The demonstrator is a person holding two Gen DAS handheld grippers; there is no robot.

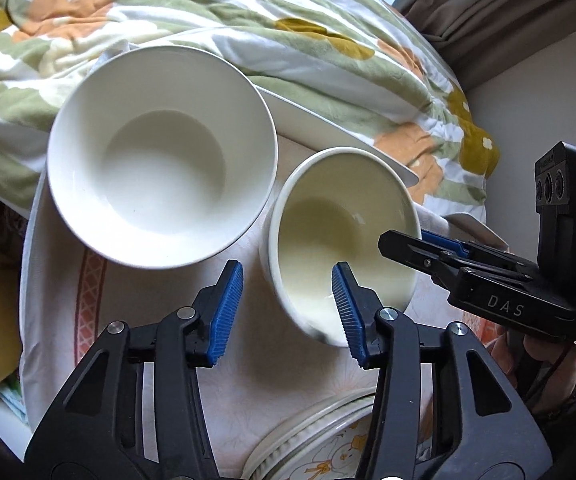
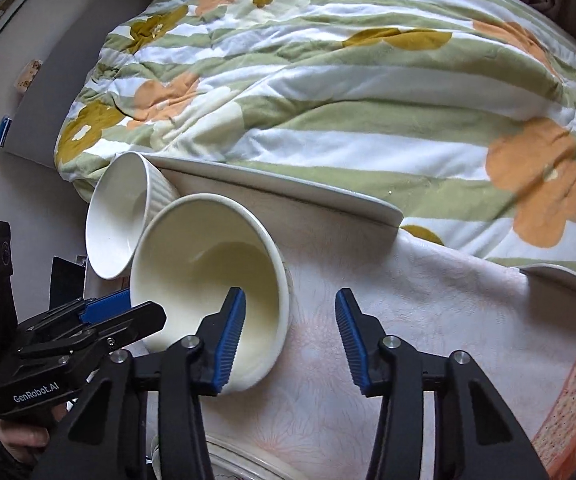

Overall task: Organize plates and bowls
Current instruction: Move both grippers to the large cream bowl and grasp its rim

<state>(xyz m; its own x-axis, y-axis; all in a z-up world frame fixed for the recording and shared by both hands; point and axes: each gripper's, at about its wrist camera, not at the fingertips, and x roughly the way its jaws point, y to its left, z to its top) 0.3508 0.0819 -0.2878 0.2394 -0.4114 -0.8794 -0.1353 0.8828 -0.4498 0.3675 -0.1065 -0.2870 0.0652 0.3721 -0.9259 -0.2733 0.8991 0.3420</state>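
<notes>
A large white bowl (image 1: 160, 160) and a smaller cream bowl (image 1: 340, 240) stand side by side on a table with a pale cloth (image 1: 140, 320). My left gripper (image 1: 288, 312) is open; its right pad is inside the cream bowl's near rim and its left pad is outside. My right gripper (image 2: 290, 336) is open too, with its left pad inside the cream bowl (image 2: 208, 280) and the wall between the pads. The white bowl (image 2: 120, 216), ribbed outside, stands behind it. A patterned plate (image 1: 320, 440) lies at the near edge.
A flowered green and orange blanket (image 2: 328, 80) covers the bed behind the table. The table's white rim (image 2: 288, 188) runs along it. The right gripper's body (image 1: 508, 292) shows at the right of the left wrist view. A grey wall (image 2: 48, 80) stands left.
</notes>
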